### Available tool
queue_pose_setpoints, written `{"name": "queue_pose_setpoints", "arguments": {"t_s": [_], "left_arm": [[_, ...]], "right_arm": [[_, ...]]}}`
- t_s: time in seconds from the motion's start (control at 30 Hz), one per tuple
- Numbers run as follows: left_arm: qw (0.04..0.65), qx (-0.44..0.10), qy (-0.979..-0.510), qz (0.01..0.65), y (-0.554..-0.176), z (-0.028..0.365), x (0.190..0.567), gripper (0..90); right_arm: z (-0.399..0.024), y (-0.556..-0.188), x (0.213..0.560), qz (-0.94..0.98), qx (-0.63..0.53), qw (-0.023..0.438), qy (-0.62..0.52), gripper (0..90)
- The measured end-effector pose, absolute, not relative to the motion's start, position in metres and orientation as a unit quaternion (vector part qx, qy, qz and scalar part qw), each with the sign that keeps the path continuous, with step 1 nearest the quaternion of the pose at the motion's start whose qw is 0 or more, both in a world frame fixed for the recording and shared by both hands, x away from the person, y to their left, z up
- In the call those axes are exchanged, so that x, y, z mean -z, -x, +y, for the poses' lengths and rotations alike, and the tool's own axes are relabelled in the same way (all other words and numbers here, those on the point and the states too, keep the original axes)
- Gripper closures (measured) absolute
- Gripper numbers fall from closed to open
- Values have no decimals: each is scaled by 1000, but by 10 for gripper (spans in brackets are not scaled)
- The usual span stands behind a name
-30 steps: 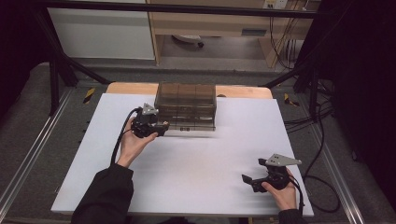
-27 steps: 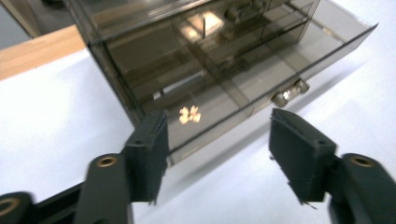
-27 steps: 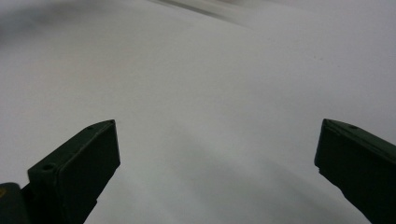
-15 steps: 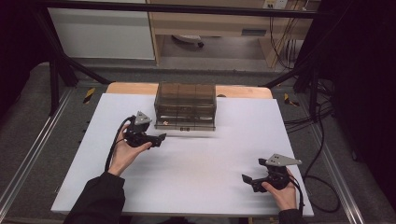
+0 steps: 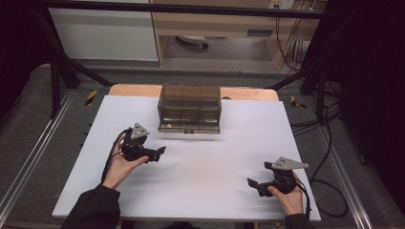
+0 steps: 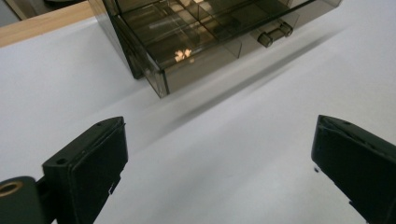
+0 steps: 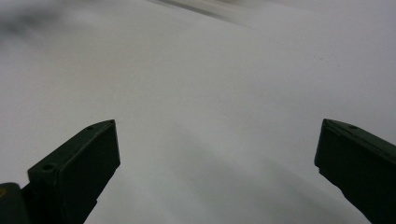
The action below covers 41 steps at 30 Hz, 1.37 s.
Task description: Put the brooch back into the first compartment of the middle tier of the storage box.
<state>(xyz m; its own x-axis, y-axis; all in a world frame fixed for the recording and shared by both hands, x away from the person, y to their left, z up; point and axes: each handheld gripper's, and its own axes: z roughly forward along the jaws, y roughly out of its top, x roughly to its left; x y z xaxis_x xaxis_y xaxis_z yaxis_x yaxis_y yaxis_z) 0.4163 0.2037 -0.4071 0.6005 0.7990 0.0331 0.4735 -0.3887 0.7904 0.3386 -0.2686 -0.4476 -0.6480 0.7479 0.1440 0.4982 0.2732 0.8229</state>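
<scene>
At the back of the white worktop [image 5: 191, 191] a smoky drawer box [image 5: 189, 108] is set. The left gripper [image 5: 161, 151] is held just in front of it, apart, jaws wide after having just been opening, nothing between them. The right gripper [image 5: 252, 183] is also spread and empty. A release seems finished; a fresh reach would be needed next. No writing can be read.

The left gripper [image 5: 160, 151] is held in the left hand [image 5: 119, 164], jaws pointing right. Its jaws have just been opening and stand wide apart with nothing between them. The right gripper [image 5: 251, 183] is held in the right hand [image 5: 286, 195], jaws pointing left, spread wide and empty.
</scene>
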Motion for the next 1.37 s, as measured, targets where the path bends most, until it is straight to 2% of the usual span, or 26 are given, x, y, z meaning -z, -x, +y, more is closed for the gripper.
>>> {"name": "queue_pose_setpoints", "arguments": {"t_s": [0.9,1.37], "left_arm": [[387,-209,-813,382,-370,245,435,15],[385,-208,-812,387,-360,256,443,5]], "right_arm": [[-269,-338,447,786,-452,138,-397,5],[-268,-338,448,788,-451,135,-398,5]]}}
